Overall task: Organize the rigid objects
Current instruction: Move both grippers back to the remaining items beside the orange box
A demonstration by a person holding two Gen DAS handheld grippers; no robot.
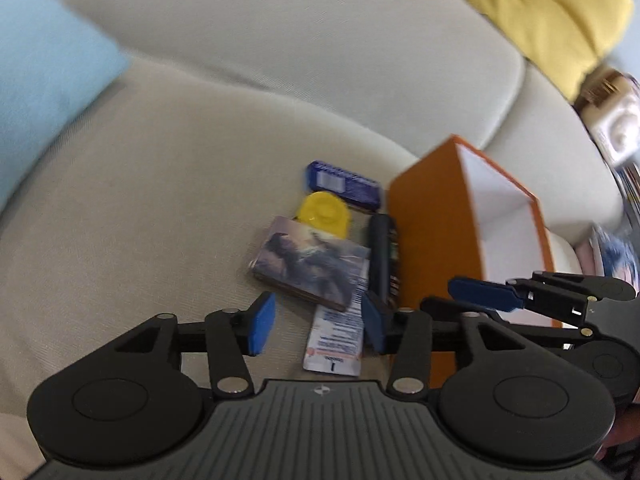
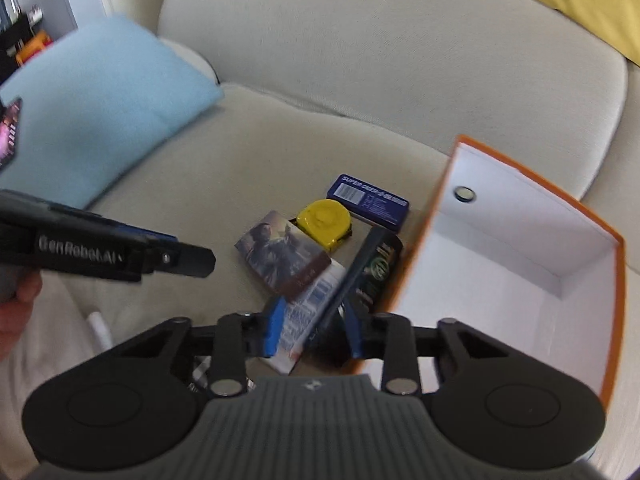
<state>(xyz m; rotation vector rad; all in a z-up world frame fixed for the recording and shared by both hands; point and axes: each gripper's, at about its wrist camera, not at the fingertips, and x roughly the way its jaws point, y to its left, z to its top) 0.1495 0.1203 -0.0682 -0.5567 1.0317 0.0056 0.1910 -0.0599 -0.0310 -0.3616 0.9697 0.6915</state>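
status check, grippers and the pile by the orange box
Left hand-held gripper open, empty. Right hand-held gripper over white packet, grip unclear. Pile beside orange box, nothing inside visible.

Left gripper point(image 1: 316, 330) occupies the lower frame, jaws apart, nothing pressed between the blue pads point(image 1: 262, 328). Beyond them, centre frame, on the beige sofa seat point(image 1: 140, 208): white-blue packet point(image 1: 338, 340), picture-printed box point(image 1: 310, 262), yellow round item point(image 1: 324, 210), dark blue box point(image 1: 344, 180), dark can point(image 1: 384, 256). Orange box point(image 1: 436, 216), white inside, stands just right of the can. Right gripper point(image 1: 486, 294) enters at right. Light blue cushion point(image 1: 48, 80) upper left; yellow cushion point(image 1: 548, 12) upper right.
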